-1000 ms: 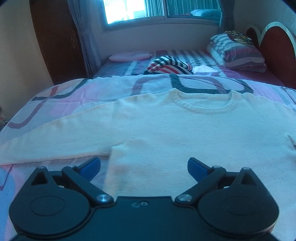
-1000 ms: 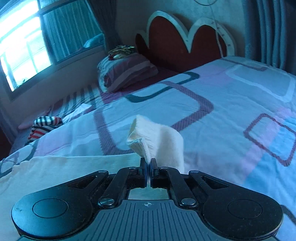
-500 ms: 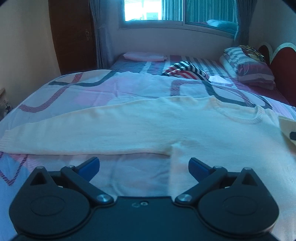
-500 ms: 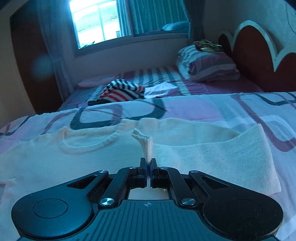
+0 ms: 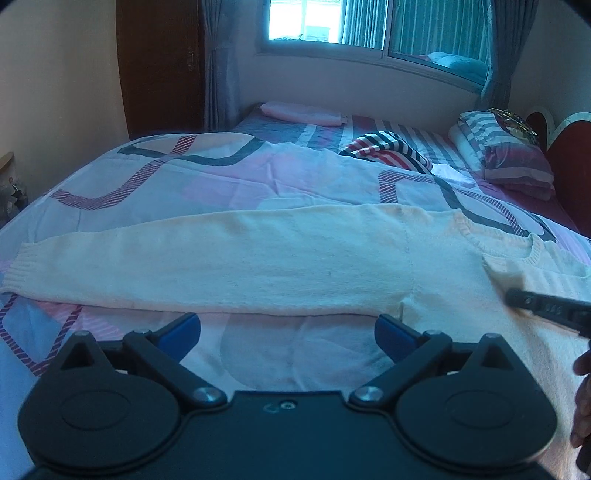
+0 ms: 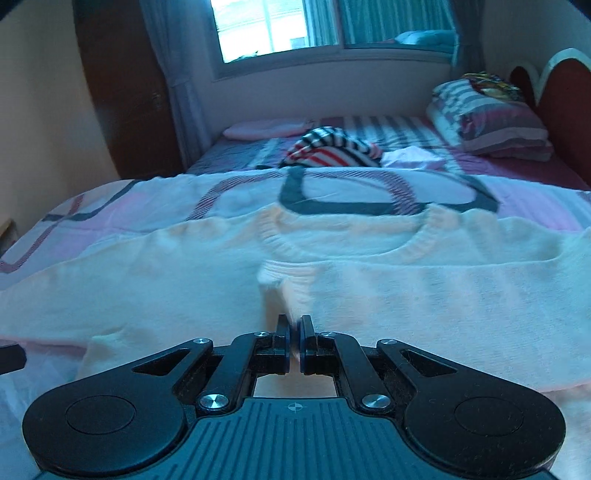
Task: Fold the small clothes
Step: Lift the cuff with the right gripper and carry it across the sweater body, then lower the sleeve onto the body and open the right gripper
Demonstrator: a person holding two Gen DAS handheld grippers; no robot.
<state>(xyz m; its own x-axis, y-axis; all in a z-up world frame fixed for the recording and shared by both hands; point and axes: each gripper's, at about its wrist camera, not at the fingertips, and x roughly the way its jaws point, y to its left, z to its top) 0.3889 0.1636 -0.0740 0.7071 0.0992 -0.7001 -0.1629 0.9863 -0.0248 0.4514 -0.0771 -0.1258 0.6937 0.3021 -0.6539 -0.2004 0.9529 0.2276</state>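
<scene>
the right gripper point(image 6: 294, 338) sits at lower centre of its own view, jaws parted by a narrow slit after just easing apart; a blurred bit of the cream sweater point(image 6: 184, 280) shows in that slit, and whether the pads press it cannot be told. just above the fingertips the folded-over sleeve cuff point(image 6: 284, 275) lies on the sweater's chest, below the ribbed neckline point(image 6: 343, 240).

the left gripper point(image 5: 287, 332) hangs at the bottom of its view with blue pads point(image 5: 181, 330) spread wide and nothing between them, over bare quilt point(image 5: 288, 184) just below the sweater's hem edge. only this view shows the other sleeve stretched flat to the left edge of the frame, its ribbed cuff point(image 5: 16, 269) at far left. it also catches the right gripper's black tip at the right edge, and part of a hand point(image 5: 583, 406) at lower right.

both views show a striped garment point(image 6: 328, 147) beyond the quilt, a pillow point(image 6: 491, 122) at upper right and the window point(image 6: 266, 26) at top.
</scene>
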